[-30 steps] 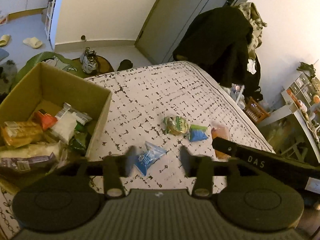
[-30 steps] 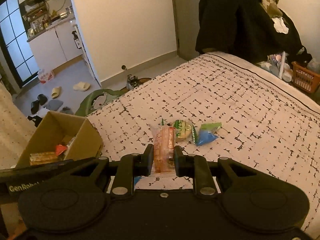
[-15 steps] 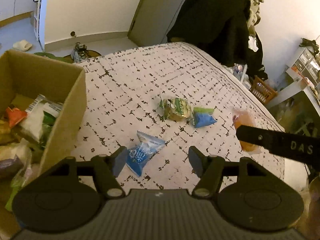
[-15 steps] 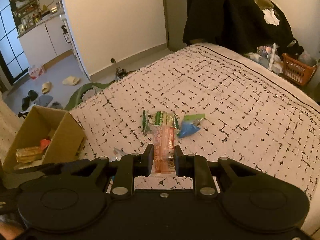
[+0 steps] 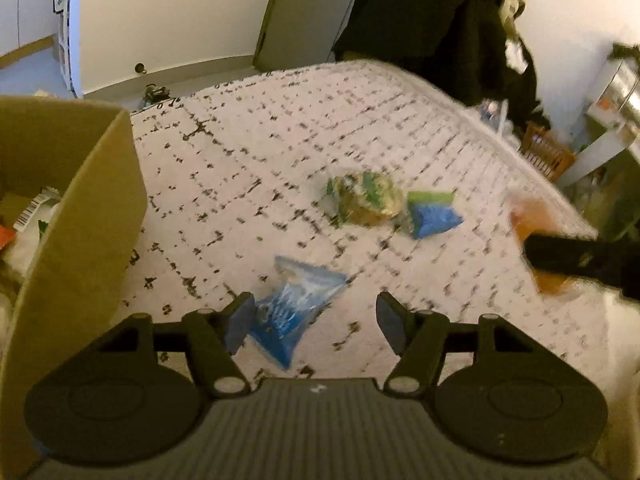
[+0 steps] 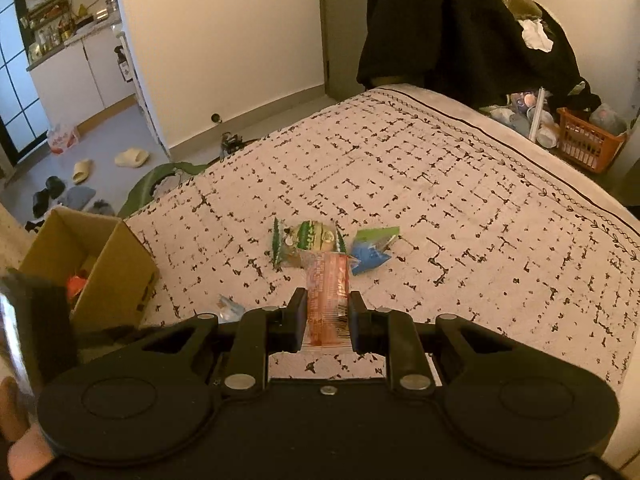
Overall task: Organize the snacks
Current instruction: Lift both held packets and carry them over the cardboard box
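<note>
A blue-and-white snack packet (image 5: 296,312) lies on the patterned bedspread (image 5: 280,140). My left gripper (image 5: 316,316) is low over it, its jaws closing, the packet between them close to the left finger (image 5: 240,320). The pads do not press it. Farther on lie a round green-wrapped snack (image 5: 366,198) and a blue-and-green packet (image 5: 432,214). My right gripper (image 6: 326,316) is shut on an orange packet (image 6: 326,280) held above the bed, with the green snack (image 6: 310,238) and the blue-and-green packet (image 6: 372,250) just beyond it. The cardboard box (image 5: 92,220) of snacks stands at the left.
The box (image 6: 116,276) sits at the bed's left edge with several snacks inside. An orange basket (image 6: 588,144) and dark hanging clothes (image 6: 460,32) are past the bed's far right side. Slippers (image 6: 132,157) lie on the floor.
My left gripper has sunk toward the blue-and-white packet, which now sits between its fingers, and the box has slid to the view's left edge. The right gripper keeps the orange packet, barely moved.
</note>
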{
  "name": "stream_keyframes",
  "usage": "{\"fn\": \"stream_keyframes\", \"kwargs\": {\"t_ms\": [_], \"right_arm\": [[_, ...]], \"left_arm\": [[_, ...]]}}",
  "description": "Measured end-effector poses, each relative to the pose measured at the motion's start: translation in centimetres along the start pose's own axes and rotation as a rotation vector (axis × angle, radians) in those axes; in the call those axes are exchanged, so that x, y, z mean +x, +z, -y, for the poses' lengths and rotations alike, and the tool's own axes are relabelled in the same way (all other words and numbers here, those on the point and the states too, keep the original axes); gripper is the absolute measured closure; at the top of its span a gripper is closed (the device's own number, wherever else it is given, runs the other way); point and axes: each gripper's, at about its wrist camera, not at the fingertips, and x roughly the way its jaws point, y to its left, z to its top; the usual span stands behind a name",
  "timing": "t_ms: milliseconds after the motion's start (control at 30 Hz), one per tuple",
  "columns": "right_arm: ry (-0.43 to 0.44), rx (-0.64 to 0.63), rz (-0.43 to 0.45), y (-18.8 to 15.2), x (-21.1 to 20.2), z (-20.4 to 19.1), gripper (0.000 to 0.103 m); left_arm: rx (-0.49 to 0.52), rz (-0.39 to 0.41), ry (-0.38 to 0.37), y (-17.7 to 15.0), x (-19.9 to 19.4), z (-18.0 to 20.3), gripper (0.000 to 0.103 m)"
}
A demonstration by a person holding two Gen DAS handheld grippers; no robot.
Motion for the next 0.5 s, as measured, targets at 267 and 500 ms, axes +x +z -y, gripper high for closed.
{"fn": "stream_keyframes", "kwargs": {"t_ms": [267, 500], "right_arm": [[0.019, -0.031, 0.004, 0.2, -0.1, -1.3, 0.082], [0.038, -0.02, 0.073, 0.9, -1.3, -2.0, 0.082]], "left_arm": [[0.061, -0.026, 0.031, -0.4, 0.4, -0.1, 0.08], [0.041, 0.039, 0.009, 0.8, -2.9, -0.2, 0.08]]}}
